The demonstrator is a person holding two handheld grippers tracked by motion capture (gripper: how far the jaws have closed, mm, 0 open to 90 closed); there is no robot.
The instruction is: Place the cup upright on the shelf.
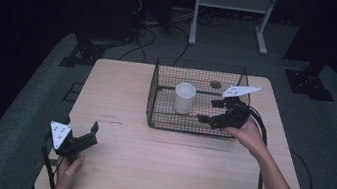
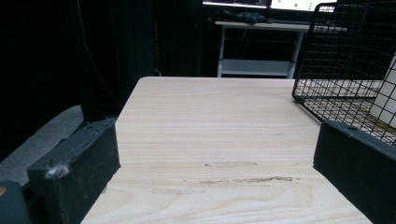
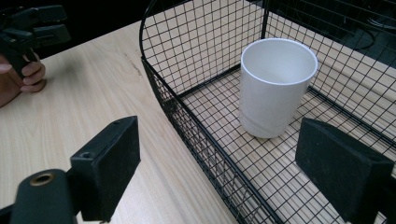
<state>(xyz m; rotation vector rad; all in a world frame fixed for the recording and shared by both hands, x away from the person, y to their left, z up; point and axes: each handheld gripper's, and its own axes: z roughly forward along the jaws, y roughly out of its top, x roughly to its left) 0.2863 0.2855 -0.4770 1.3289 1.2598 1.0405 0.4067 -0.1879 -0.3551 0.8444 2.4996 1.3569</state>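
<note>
A white cup [image 1: 184,97] is seen standing upright, mouth up, inside a black wire basket [image 1: 155,100] on the far right part of the bench [image 1: 114,142]; it stands left of the basket's middle, apart from every wall. The right tongs [image 1: 207,110] are held over the basket's right half, released, with the jaws spread wide and nothing between them. From them the cup lies ahead and a little lower, toward the basket's left, as the right gripper view shows: the cup [image 3: 276,86] stands between the lines of the two jaws but beyond their tips, and the near wall of the basket [image 3: 196,126] runs under the left jaw. The cup's long axis is upright, so a grasp across its sides or at its rim is judged likely, and the spread of the jaws appears wider than the cup. The right hand is by far the nearer. The left tongs [image 1: 80,133] are held low near the bench's near left corner, well apart from the basket, also released and empty; in the left gripper view only bare wood lies between the jaws, with the basket [image 2: 345,60] off to the right. Room is limited by the wire walls, so the approach and any lifting out are best made from above, over the open top. To the left of the basket, the bench is open wood.
</note>
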